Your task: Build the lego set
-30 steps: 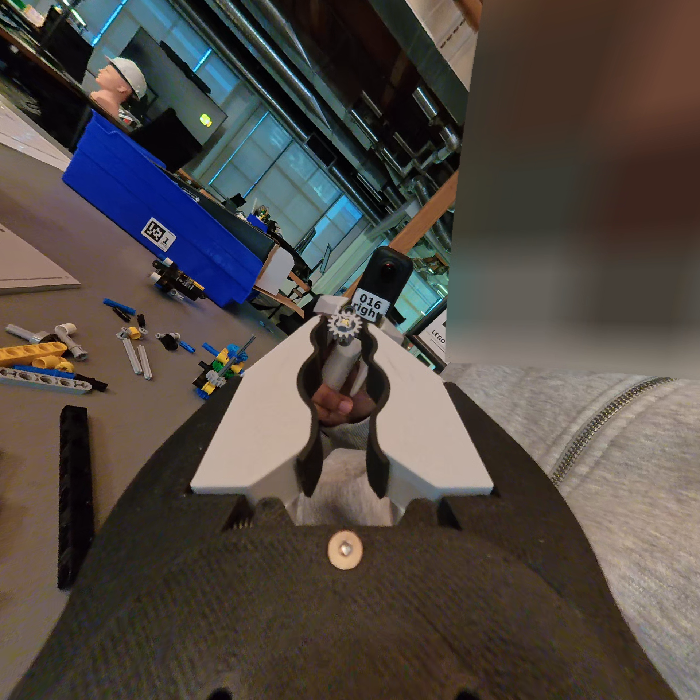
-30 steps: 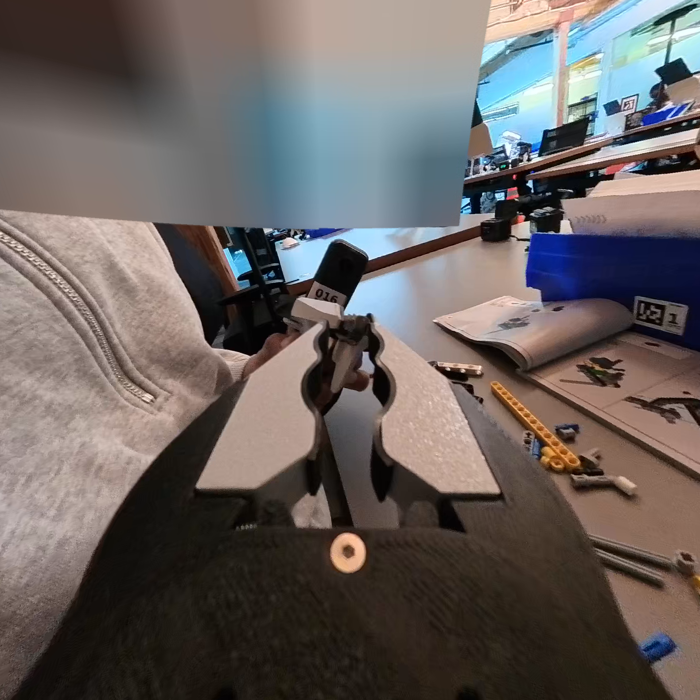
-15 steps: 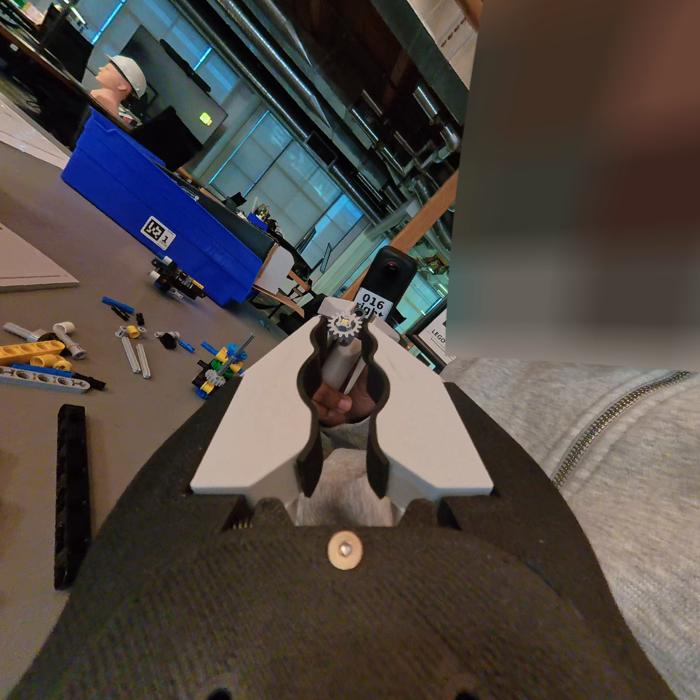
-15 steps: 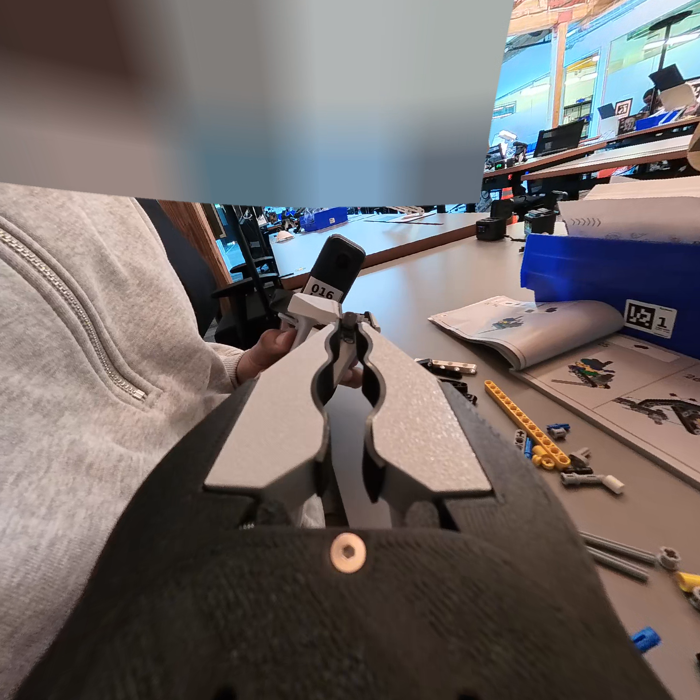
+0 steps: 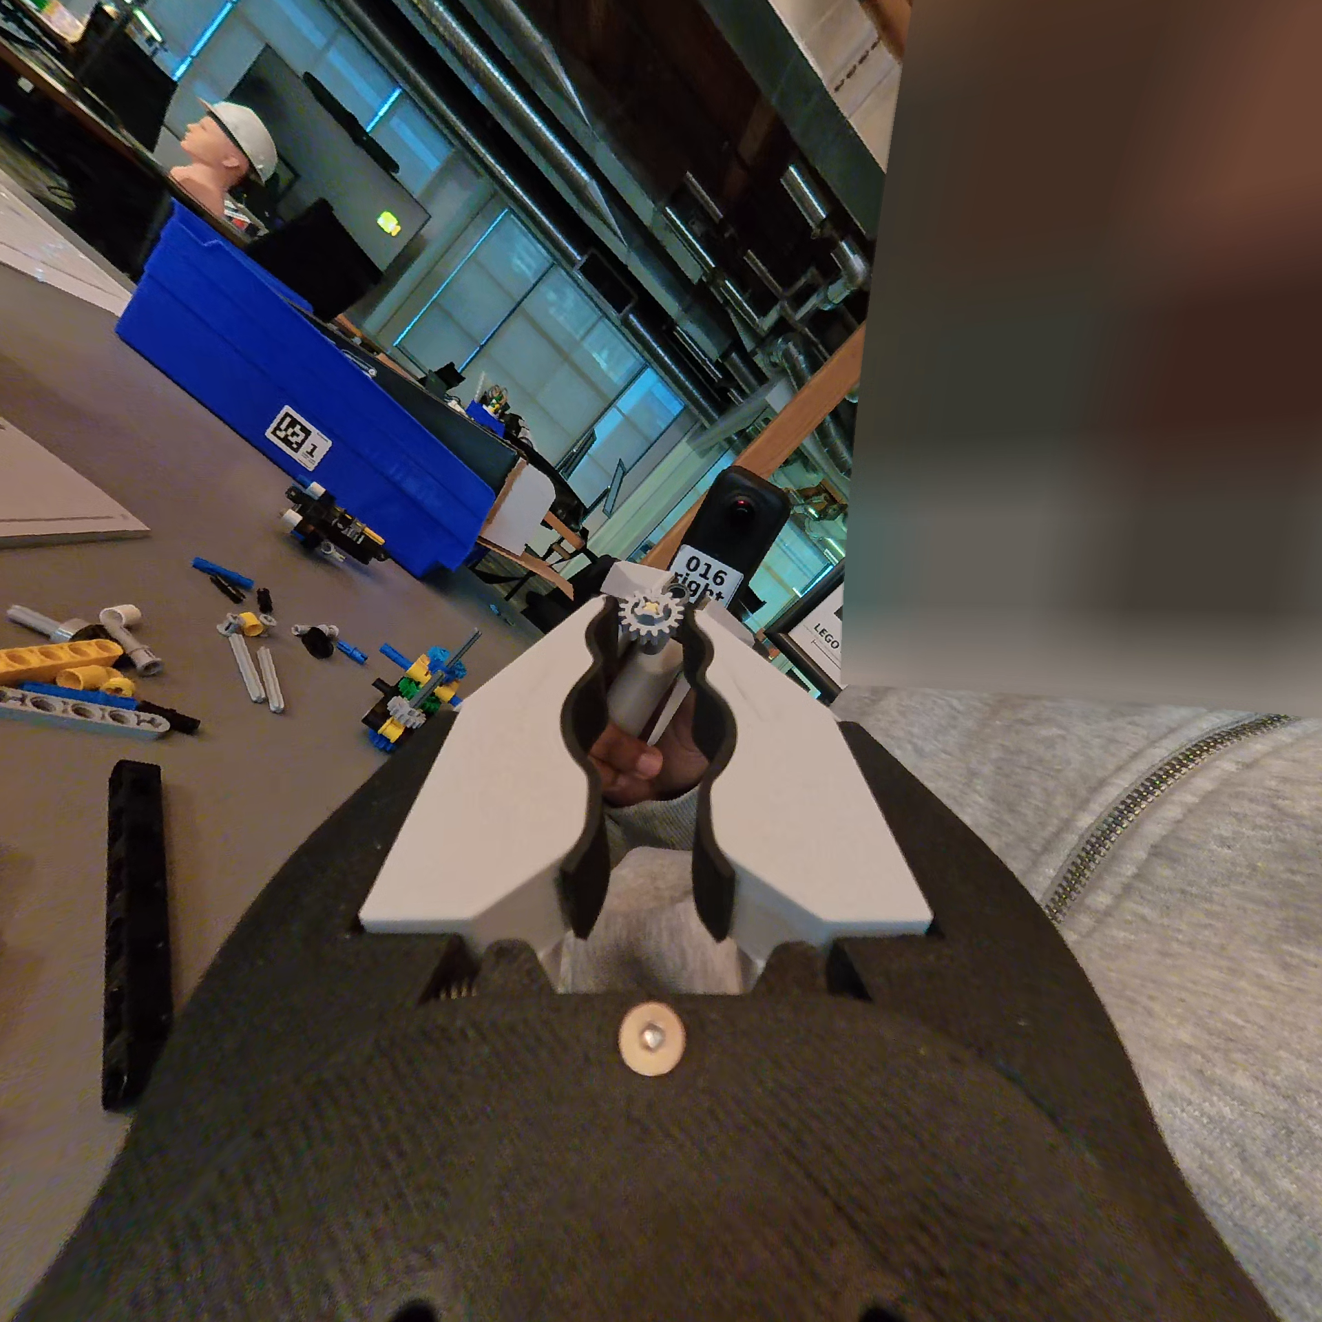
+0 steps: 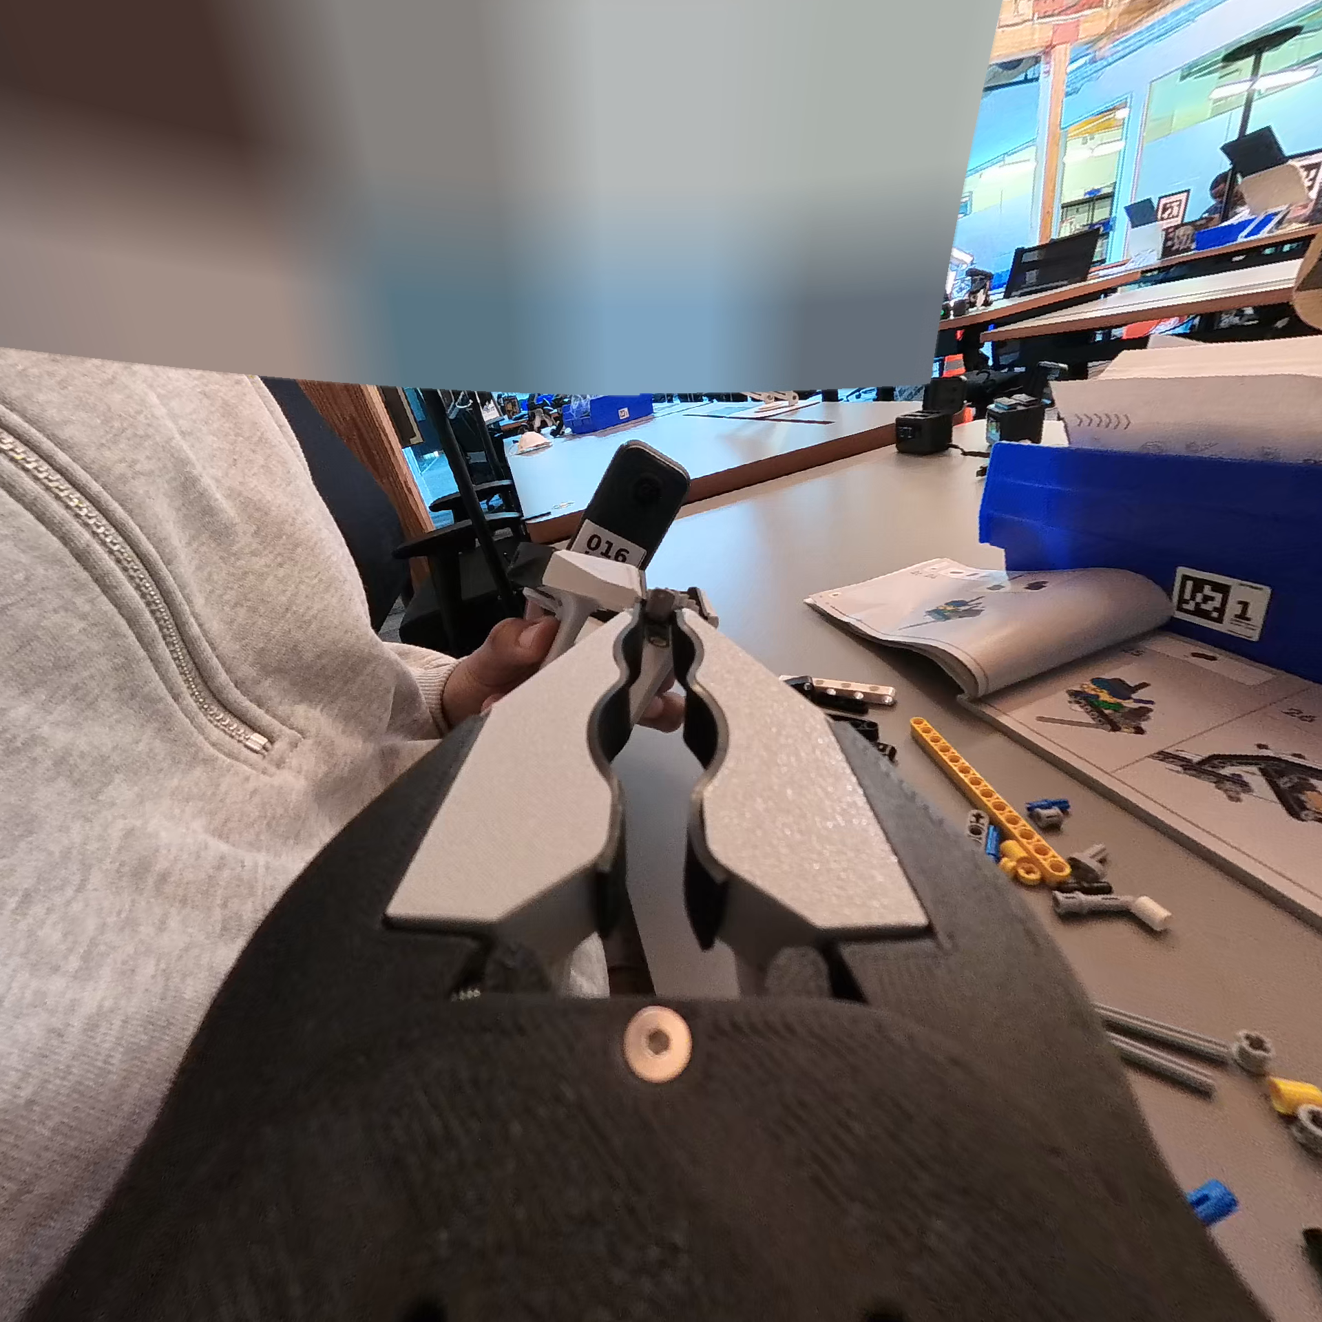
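Note:
In the left wrist view my left gripper (image 5: 651, 608) is shut on a small grey gear (image 5: 651, 617) with a yellow centre, held up in the air in front of a person's grey hoodie. My right gripper (image 6: 659, 614) faces it tip to tip. In the right wrist view its jaws are shut on a small grey piece (image 6: 662, 604) at the end of what the left gripper holds. The left gripper's white fingers (image 6: 594, 583) show just beyond it. How the gear and the grey piece join is hidden by the fingertips.
A blue bin (image 5: 300, 400) stands at the back of the grey table. Loose parts lie around it: a small yellow-blue assembly (image 5: 418, 690), a black beam (image 5: 136, 930), a yellow beam (image 6: 987, 801) and grey axles (image 6: 1159, 1051). An open instruction booklet (image 6: 1001, 622) lies beside the bin.
My right gripper was open around the piece and has closed on it. My left gripper has stayed shut on the gear and has hardly moved.

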`<state>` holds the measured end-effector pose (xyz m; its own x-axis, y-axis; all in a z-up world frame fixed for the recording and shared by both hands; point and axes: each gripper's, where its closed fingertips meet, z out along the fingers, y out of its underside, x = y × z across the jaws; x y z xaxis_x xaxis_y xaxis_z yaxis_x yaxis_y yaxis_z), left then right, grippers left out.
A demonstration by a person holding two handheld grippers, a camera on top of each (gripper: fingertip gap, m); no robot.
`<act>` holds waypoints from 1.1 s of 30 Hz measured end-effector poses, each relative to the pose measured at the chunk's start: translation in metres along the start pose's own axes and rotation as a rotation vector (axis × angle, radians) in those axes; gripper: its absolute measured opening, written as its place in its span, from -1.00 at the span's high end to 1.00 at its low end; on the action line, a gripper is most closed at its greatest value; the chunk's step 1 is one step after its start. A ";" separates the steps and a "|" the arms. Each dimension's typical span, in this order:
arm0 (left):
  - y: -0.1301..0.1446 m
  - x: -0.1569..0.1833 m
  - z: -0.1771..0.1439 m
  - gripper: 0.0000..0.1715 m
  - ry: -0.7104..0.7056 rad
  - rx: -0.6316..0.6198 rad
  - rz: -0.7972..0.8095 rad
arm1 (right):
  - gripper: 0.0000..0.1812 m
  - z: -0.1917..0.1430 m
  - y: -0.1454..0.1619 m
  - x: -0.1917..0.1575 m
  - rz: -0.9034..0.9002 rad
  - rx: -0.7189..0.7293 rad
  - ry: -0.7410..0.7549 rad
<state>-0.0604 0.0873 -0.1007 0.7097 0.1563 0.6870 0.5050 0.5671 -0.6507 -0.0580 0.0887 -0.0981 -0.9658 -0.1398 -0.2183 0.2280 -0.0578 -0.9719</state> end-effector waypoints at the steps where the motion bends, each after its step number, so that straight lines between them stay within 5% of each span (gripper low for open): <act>1: 0.000 0.000 0.000 0.83 0.000 0.000 0.000 | 0.93 0.000 0.000 0.000 -0.001 0.000 0.001; 33: -0.001 -0.001 -0.001 0.83 -0.007 0.009 -0.005 | 0.93 0.000 0.006 0.001 -0.048 -0.048 0.012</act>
<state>-0.0617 0.0858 -0.1010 0.7041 0.1591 0.6921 0.5039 0.5748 -0.6448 -0.0579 0.0880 -0.1038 -0.9769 -0.1261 -0.1724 0.1758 -0.0168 -0.9843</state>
